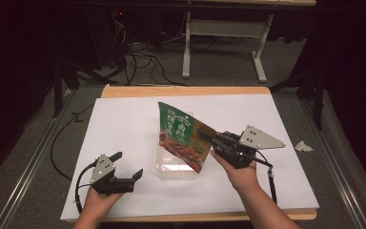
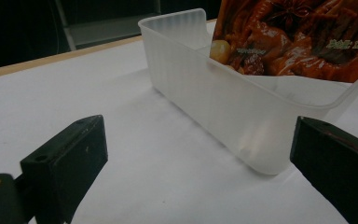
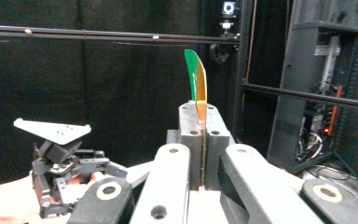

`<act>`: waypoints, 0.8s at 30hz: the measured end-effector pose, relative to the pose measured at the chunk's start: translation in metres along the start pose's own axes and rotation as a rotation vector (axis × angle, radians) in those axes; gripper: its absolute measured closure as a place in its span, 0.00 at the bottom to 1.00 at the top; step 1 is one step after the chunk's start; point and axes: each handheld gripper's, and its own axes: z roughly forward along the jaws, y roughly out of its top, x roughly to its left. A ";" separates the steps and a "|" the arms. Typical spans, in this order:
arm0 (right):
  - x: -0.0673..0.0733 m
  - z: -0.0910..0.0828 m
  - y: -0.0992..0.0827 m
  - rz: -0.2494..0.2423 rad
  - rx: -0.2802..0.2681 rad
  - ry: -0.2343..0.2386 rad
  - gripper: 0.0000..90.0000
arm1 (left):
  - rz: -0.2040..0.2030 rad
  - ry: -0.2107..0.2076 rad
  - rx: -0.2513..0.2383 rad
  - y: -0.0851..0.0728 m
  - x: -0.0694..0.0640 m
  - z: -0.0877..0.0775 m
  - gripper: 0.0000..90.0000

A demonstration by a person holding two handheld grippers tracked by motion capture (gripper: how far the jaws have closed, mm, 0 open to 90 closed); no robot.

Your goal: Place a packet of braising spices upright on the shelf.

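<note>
Pouch (image 1: 183,135) clamped in right gripper (image 1: 209,137); I lower it squarely into the tub (image 1: 164,168), left gripper (image 1: 129,167) wide open, empty.

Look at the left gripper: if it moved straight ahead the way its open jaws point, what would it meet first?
Probably the clear plastic container. In the left gripper view, the left gripper has bare white paper ahead, then the container's near corner towards the right jaw. Depth is uncertain.

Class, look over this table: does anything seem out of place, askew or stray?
A crumpled white scrap lies off the paper sheet's right edge. The pouch, clamped in the right gripper, hangs tilted with its lower end in the clear tub. No spills or damage.
</note>
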 end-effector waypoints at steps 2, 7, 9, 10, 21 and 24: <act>0.000 0.001 -0.001 0.005 0.007 0.011 1.00 | 0.003 -0.001 0.001 0.000 0.000 0.000 0.05; -0.002 0.004 -0.003 0.008 0.017 0.026 1.00 | 0.001 -0.003 0.000 0.000 0.000 -0.001 0.05; -0.003 0.005 -0.004 0.013 0.019 0.028 1.00 | 0.002 -0.002 0.001 0.000 0.001 0.000 0.05; -0.004 0.005 -0.005 0.018 0.019 0.028 1.00 | 0.002 -0.003 0.001 0.000 0.001 0.000 0.05; -0.002 0.006 -0.004 0.032 0.011 0.059 1.00 | 0.001 -0.002 -0.005 0.000 0.001 -0.001 0.05; -0.001 0.005 -0.004 0.034 0.009 0.067 1.00 | -0.001 -0.003 -0.005 0.000 0.002 -0.001 0.05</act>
